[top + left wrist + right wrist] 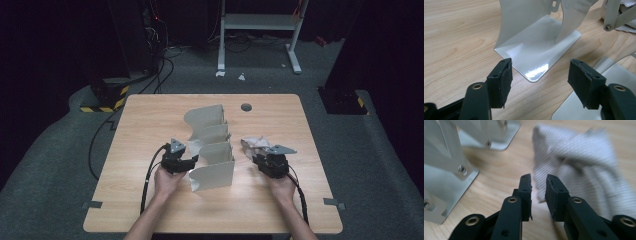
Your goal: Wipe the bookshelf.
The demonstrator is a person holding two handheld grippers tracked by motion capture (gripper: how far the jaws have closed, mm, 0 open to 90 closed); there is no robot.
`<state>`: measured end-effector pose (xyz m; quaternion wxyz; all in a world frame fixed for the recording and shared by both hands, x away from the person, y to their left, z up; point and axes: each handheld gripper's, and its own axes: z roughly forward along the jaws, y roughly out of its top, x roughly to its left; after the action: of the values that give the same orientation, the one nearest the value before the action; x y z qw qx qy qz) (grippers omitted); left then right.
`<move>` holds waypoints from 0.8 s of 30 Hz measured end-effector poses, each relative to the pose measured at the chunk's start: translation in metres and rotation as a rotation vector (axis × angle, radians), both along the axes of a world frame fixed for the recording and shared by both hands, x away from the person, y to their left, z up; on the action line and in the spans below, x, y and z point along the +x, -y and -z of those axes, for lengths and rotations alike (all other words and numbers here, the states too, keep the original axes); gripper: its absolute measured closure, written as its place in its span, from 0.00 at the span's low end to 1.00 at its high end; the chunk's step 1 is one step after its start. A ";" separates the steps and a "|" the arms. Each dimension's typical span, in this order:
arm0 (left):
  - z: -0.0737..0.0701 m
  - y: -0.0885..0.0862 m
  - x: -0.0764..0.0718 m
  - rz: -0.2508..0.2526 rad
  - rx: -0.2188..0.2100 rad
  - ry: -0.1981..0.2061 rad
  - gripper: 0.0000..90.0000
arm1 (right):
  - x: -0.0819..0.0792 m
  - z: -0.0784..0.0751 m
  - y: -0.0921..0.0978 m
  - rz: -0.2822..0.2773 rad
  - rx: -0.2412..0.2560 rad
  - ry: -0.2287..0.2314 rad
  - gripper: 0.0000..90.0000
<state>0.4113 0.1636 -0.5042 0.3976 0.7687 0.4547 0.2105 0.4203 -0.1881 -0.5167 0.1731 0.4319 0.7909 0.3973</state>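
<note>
A light wood-grain table stands on grey carpet in a dark room. A round grey cable port is set near the table's far edge, and strips of grey tape mark its near corners. Beyond the table, black cables run across the floor to a dark stand with yellow-and-black hazard stripes, and the white legs of a metal frame rise at the back. The left gripper sits near the middle of the table, its jaws wide apart and empty. Just ahead of its fingertips lies the glossy flat foot of a white metal rack, whose curved upright plates rise past that foot; a second foot of the same rack lies under its right-hand jaw. In the high view the rack runs from the near middle of the table toward the far edge, between the two grippers. The right gripper has its jaws nearly together with a narrow gap left between them. A crumpled grey-white ribbed cloth lies on the wood directly ahead of that gap and off to its right, its near edge reaching the tips; whether the pads touch it cannot be told. To the left of this gripper stand the rack's screwed base plates.
</note>
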 end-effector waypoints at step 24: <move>-0.049 0.002 0.026 0.072 -0.028 0.046 0.49 | 0.004 0.014 -0.014 0.046 -0.123 0.010 0.56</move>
<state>0.4371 0.1611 -0.4554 0.4262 0.7738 0.4203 0.2072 0.4248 -0.1741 -0.5307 0.2121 0.4365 0.8029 0.3461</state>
